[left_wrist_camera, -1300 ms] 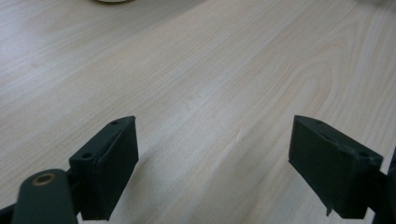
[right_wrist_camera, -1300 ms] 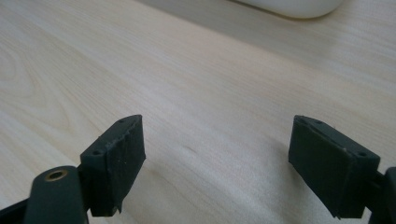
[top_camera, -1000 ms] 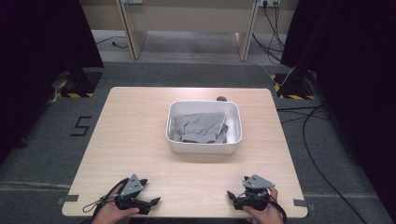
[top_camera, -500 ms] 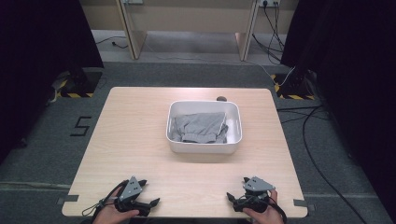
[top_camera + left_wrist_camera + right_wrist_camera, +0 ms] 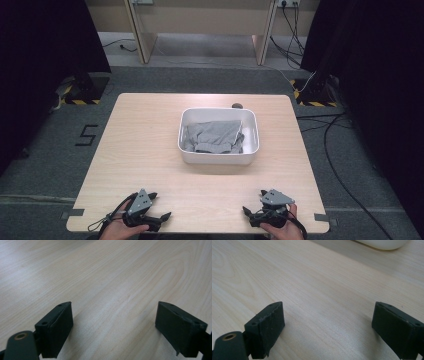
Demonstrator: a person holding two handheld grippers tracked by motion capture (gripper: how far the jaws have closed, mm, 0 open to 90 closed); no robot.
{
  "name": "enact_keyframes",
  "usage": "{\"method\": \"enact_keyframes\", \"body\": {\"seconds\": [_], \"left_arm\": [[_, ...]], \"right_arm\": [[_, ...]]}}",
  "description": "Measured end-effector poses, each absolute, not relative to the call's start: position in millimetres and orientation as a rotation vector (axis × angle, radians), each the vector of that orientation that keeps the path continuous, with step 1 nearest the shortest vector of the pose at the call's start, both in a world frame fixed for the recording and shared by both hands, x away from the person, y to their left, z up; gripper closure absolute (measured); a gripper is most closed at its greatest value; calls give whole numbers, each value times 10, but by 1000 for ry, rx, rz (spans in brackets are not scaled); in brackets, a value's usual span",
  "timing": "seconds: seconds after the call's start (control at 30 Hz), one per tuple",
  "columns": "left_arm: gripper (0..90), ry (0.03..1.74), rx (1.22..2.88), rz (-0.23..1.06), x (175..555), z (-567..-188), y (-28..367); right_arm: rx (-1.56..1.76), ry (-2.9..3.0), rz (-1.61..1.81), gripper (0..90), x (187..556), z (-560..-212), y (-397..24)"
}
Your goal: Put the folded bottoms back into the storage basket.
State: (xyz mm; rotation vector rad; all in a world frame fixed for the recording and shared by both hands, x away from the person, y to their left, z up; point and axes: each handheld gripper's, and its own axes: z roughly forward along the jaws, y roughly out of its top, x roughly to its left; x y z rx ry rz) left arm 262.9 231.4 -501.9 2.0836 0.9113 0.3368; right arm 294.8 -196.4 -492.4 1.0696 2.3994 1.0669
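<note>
A white rectangular tub [image 5: 218, 157] stands at the middle of the wooden table [image 5: 145, 145], a little toward the far side. Folded grey cloth [image 5: 212, 136] lies inside it. My left gripper [image 5: 159, 209] rests at the near left edge, held by a hand, jaws wide apart over bare wood [image 5: 113, 315]. My right gripper [image 5: 246, 213] rests at the near right edge in the other hand, also open, with nothing between its fingers [image 5: 327, 320]. The tub's white underside [image 5: 384, 243] peeks in at the top of the right gripper view.
A small dark round object [image 5: 236, 105] sits on the table just behind the tub. Cables [image 5: 325, 130] trail over the grey floor to the right. Black drapes flank both sides, and wooden furniture legs stand at the back.
</note>
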Motion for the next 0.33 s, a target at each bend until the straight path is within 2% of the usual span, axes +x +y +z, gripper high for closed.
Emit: {"method": "enact_keyframes", "body": {"seconds": [0.33], "left_arm": [[140,912,2083,339,2629,-5020,2314]], "right_arm": [[1066,2400,1067,118,2948,-4925,-1964]]}}
